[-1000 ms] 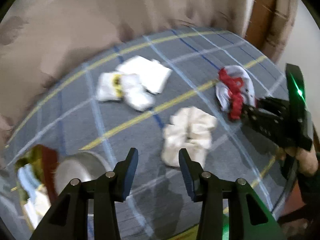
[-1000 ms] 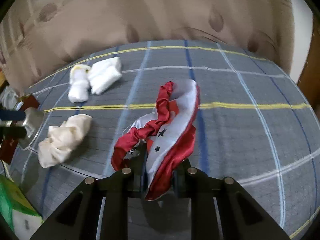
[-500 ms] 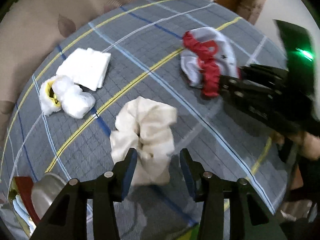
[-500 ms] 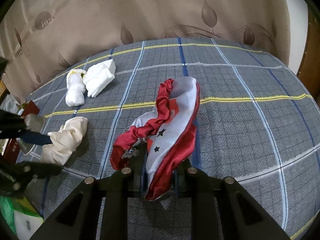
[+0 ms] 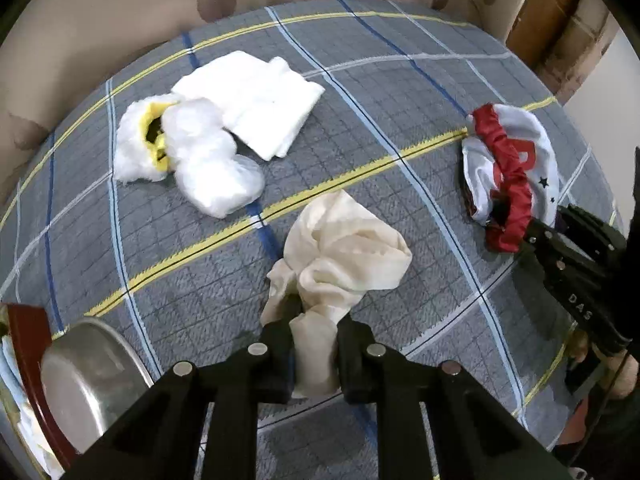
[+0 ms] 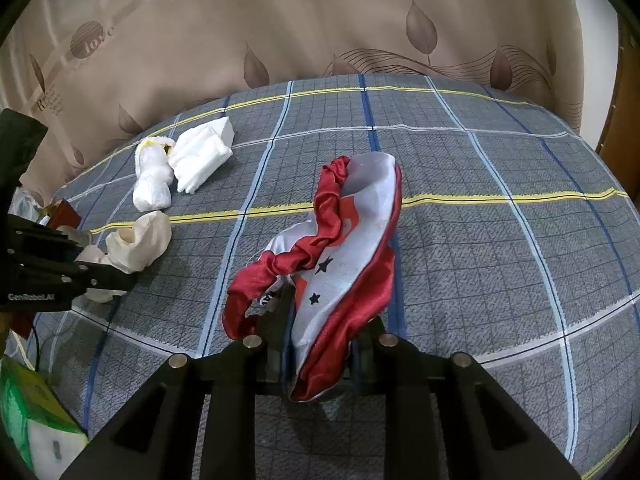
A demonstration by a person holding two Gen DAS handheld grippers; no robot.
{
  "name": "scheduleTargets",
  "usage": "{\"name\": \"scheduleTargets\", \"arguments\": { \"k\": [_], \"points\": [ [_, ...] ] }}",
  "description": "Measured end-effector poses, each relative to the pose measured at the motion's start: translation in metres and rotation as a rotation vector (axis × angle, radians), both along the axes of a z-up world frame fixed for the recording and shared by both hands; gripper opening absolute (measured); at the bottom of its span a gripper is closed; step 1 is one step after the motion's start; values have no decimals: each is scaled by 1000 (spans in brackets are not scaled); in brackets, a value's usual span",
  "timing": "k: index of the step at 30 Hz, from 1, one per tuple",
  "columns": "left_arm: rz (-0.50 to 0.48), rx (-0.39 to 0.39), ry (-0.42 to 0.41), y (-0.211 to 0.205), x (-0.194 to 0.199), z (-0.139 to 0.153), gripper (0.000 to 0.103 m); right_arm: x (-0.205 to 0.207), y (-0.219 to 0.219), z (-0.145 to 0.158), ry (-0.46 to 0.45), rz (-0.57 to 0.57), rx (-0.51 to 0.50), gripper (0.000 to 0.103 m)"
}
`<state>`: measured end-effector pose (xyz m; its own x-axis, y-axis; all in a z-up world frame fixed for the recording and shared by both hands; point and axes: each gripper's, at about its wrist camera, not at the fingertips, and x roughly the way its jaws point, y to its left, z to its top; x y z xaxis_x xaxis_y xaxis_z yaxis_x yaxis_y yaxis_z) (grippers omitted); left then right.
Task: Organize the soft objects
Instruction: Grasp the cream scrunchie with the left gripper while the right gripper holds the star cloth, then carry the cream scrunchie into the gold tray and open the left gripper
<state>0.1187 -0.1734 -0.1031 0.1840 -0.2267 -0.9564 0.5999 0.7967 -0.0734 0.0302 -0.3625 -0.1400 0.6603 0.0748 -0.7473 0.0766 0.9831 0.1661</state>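
A crumpled cream cloth point(image 5: 344, 248) lies on the grey plaid cover point(image 5: 400, 80). My left gripper point(image 5: 316, 332) is closing on its near end, and the pads press the fabric between them. From the right wrist view the same cream cloth point(image 6: 140, 236) shows at the far left with the left gripper point(image 6: 104, 268) on it. My right gripper point(image 6: 324, 320) is shut on the near edge of a red and white satin cloth with black stars point(image 6: 352, 224). That satin cloth point(image 5: 516, 160) sits at the right of the left wrist view, the right gripper point(image 5: 532, 232) at its lower edge.
A folded white cloth point(image 5: 256, 100) and a white fluffy bundle with yellow inside point(image 5: 180, 148) lie at the back left. A metal bowl point(image 5: 80, 380) stands at the cover's left edge, beside a red object. A green box point(image 6: 28, 420) sits low left. Beige printed fabric point(image 6: 320, 20) rises behind.
My left gripper dropped onto the cream cloth and its jaws came together on the near end. The right gripper kept still, holding the red and white cloth.
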Motion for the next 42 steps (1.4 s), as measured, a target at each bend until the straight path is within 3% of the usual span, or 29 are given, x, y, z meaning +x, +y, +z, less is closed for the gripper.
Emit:
{"name": "scheduleTargets", "arguments": {
  "k": [17, 28, 35, 42],
  "points": [
    [37, -44, -105, 51, -22, 56, 13, 0, 1, 0, 0, -2, -2, 21],
    [152, -86, -178, 119, -27, 101, 13, 0, 1, 0, 1, 0, -11, 21],
    [285, -33, -262, 187, -9, 131, 13, 0, 1, 0, 1, 1, -13, 22],
    [407, 51, -276, 247, 20, 121, 13, 0, 0, 0, 1, 1, -13, 22]
  ]
}}
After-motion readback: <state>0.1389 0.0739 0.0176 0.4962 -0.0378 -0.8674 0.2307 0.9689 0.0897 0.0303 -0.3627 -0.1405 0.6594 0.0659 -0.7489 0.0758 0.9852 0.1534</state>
